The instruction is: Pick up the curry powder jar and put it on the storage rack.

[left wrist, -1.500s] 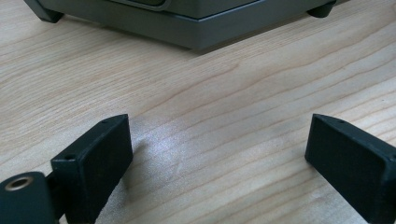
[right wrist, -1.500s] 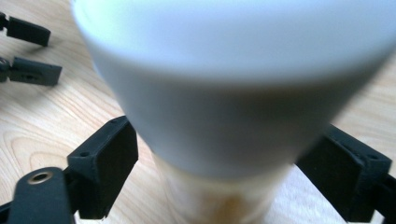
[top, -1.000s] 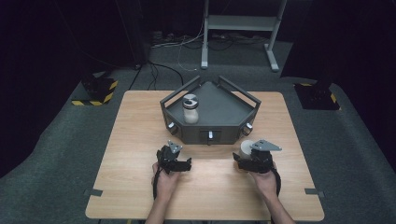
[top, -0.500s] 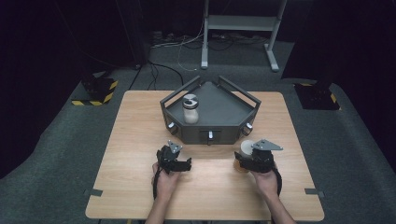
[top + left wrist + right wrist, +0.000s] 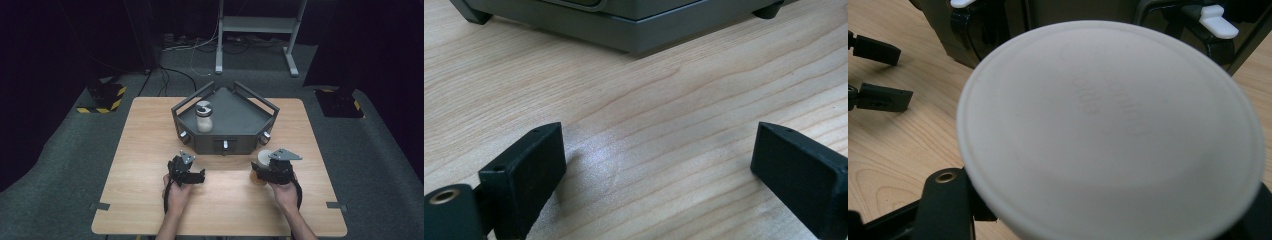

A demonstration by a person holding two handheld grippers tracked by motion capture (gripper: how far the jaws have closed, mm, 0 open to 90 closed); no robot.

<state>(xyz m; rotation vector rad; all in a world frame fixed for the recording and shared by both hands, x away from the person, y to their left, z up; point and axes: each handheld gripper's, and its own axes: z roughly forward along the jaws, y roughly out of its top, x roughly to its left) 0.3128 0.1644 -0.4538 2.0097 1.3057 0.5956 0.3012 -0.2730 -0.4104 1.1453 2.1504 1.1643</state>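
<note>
A jar with a white lid [image 5: 263, 156] stands on the wooden table [image 5: 150, 150] just in front of the dark five-sided tray [image 5: 240, 117]. My right gripper [image 5: 260, 173] has just been closing its jaws on the jar and is now shut on it. In the right gripper view the lid [image 5: 1108, 130] looms large above one black finger [image 5: 943, 205]. A second white-capped jar [image 5: 204, 117] stands upright in the tray's left part. My left gripper [image 5: 201, 176] rests low over the table, open, with bare wood between its fingers [image 5: 524, 175].
The tray's front wall [image 5: 225, 145] carries small white knobs [image 5: 1215, 15] and faces both grippers. The left gripper's jaws [image 5: 880, 72] lie off to the side in the right gripper view. Dark floor, cables and a metal stand [image 5: 260, 25] lie beyond the table.
</note>
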